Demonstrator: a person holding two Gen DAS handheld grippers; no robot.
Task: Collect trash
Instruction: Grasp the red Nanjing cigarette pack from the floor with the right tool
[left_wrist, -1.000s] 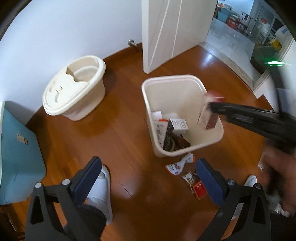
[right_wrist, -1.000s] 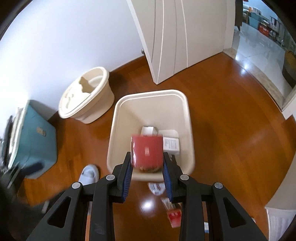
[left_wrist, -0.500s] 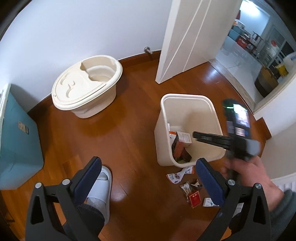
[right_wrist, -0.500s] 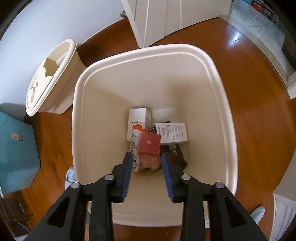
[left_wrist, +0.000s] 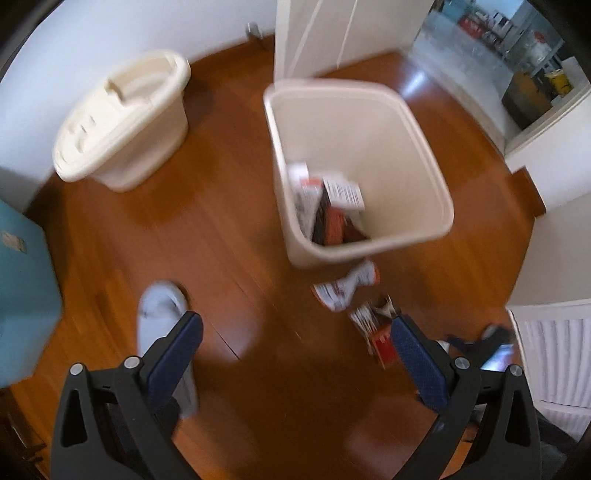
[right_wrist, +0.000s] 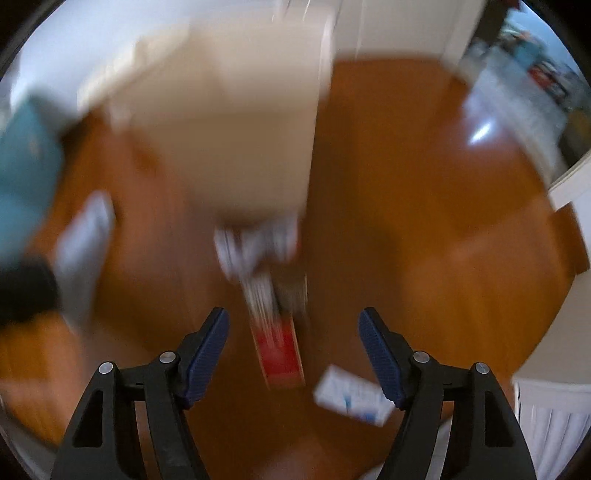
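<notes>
A cream waste bin (left_wrist: 369, 118) stands on the wood floor and holds several boxes and wrappers (left_wrist: 328, 206). In front of it lie a crumpled white and orange wrapper (left_wrist: 345, 286) and a red packet (left_wrist: 382, 341). My left gripper (left_wrist: 295, 354) is open and empty, above the floor in front of the bin. My right gripper (right_wrist: 293, 354) is open and empty, low over the floor. In its blurred view the red packet (right_wrist: 280, 349) lies between the fingers, a white and blue box (right_wrist: 351, 400) lies by the right finger, and the bin (right_wrist: 236, 122) is beyond.
A cream lidded container (left_wrist: 122, 118) stands by the wall at left. A teal box (left_wrist: 22, 288) is at far left. A white slipper (left_wrist: 162, 317) is near my left finger. A white door (left_wrist: 332, 33) stands open behind the bin. A white radiator (left_wrist: 554, 354) is at right.
My right gripper has let go of the red box into the bin, opened, and pulled out and down toward the floor trash. My left gripper has moved nearer the bin.
</notes>
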